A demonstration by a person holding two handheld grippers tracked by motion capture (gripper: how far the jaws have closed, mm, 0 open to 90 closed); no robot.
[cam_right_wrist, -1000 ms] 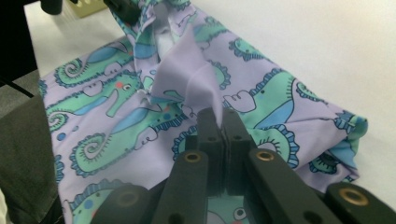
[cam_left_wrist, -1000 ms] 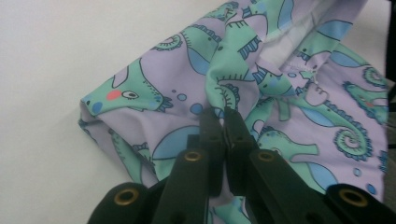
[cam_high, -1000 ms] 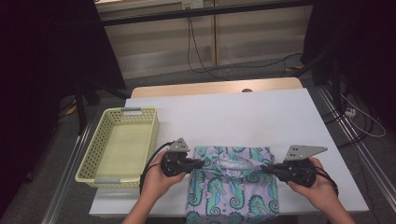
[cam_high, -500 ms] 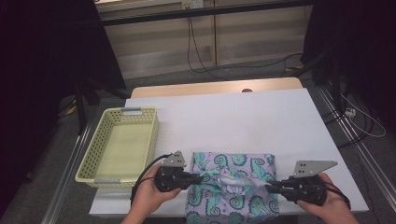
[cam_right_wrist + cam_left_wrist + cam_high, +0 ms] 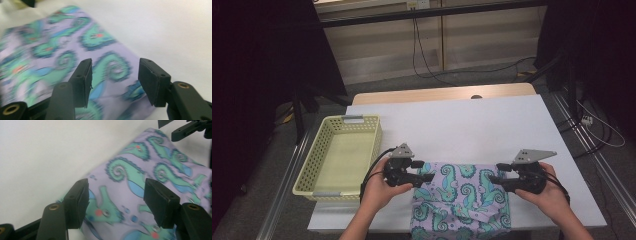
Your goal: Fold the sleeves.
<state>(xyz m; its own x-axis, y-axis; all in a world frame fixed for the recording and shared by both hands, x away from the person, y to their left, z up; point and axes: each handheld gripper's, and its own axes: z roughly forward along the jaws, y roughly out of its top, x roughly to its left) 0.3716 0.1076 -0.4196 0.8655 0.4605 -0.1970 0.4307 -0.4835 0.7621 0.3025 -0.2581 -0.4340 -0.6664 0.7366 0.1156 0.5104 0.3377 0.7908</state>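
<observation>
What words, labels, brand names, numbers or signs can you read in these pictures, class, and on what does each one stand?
None can be read.
The cloth bears a seahorse print, no lettering.
The basket has grey end tabs with no legible writing.
The left gripper and right gripper show no readable marking.
The table is blank.

Between the two black grippers, the left gripper [image 5: 424, 176] and the right gripper [image 5: 495, 179], lies a lilac cloth [image 5: 462, 200] printed with teal-green seahorses, their tails curled in dark blue-edged spirals, with patches of sky blue and small red dots. Under it the table [image 5: 472, 125] is plain white, with a light wood strip at its far edge. Out past the left gripper sits a pale yellow basket [image 5: 312, 172] with perforated walls.
</observation>
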